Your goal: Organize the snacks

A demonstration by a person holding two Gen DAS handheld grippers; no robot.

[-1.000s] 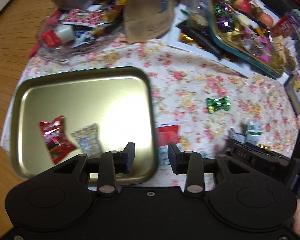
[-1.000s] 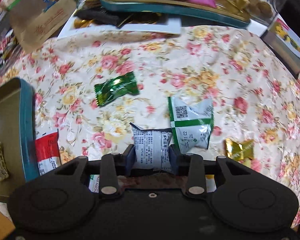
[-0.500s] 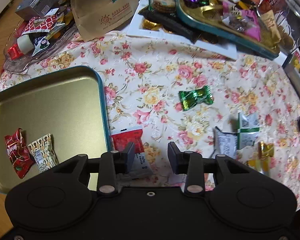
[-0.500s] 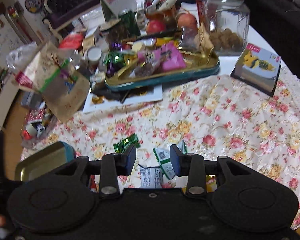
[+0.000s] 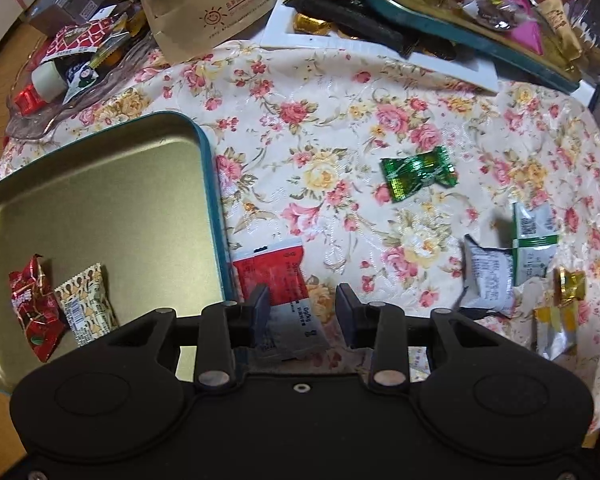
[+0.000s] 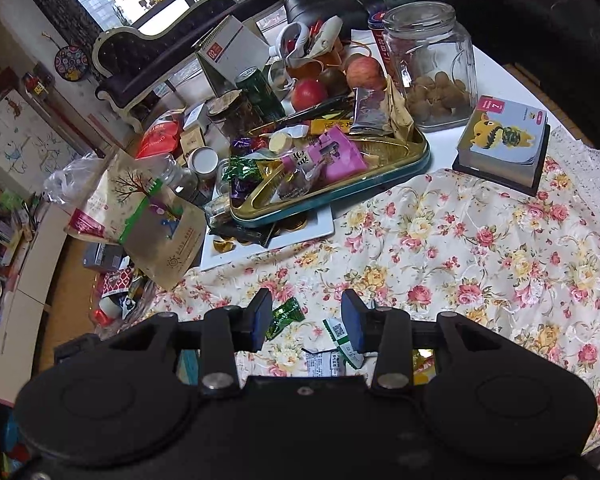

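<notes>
Collecting loose snacks looks like the purpose of the gold tray (image 5: 112, 200) at left frame, which already holds two. Just right of its rim, the red-and-grey packet (image 5: 284, 292) lies between the left gripper (image 5: 302, 312)'s spread fingers, ungripped. The right gripper (image 6: 306, 320) hangs high, fingers spread, empty.

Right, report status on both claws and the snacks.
Left claw open over red packet beside tray. Right claw open, empty, held high. Two snacks in tray, green candy and others loose on cloth. Nothing blocking.
</notes>
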